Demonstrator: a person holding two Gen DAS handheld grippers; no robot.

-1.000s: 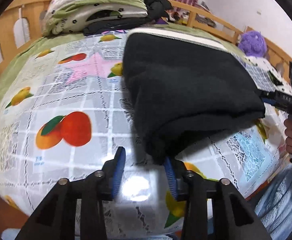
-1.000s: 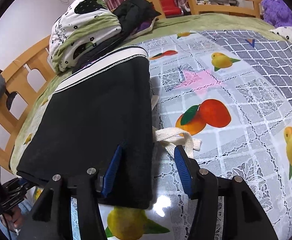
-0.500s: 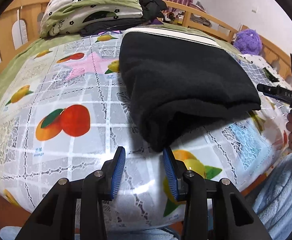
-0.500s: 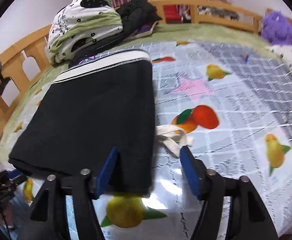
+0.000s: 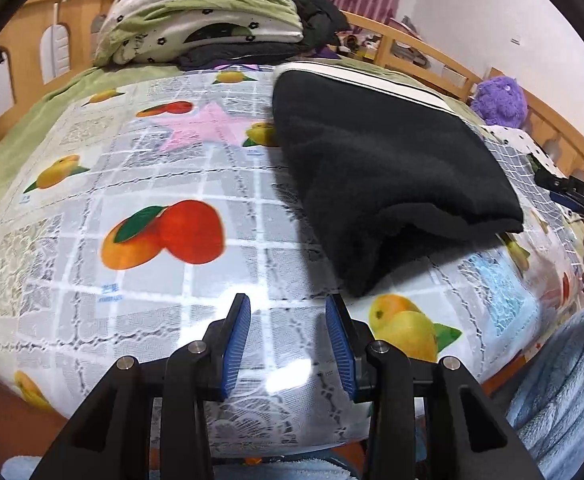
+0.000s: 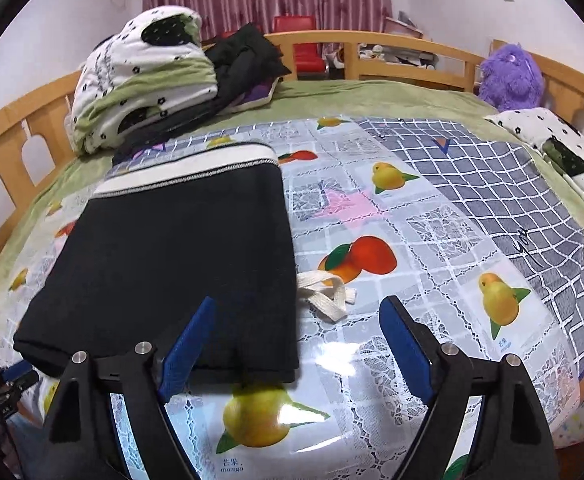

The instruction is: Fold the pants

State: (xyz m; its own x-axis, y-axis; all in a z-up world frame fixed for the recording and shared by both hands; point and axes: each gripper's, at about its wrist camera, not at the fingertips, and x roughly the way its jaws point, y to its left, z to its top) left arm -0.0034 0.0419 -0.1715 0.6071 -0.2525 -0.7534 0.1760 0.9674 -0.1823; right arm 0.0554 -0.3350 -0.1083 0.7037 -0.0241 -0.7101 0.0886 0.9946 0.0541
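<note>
The pants (image 6: 172,264) lie folded into a thick black rectangle on the fruit-print cloth (image 6: 391,360) that covers the bed (image 6: 331,96), toward the left side of the right wrist view; a judgement from the tidy stack is that the folding is nearly or fully done. The long axis runs from the person's edge of the bed toward the far rail, with the white waistband (image 6: 188,168) at the far end and the folded edge near; a cream drawstring (image 6: 327,294) spills out on the right side. The right gripper (image 6: 297,346) stands wide, its fingers having just been opening, and grips nothing, though the pants' near corner shows between them, probably let go so the stack rests flat; the left gripper (image 5: 288,344) is part open and empty above bare cloth, just short of the pants' near corner, apparently clear so as not to disturb the fold.
</note>
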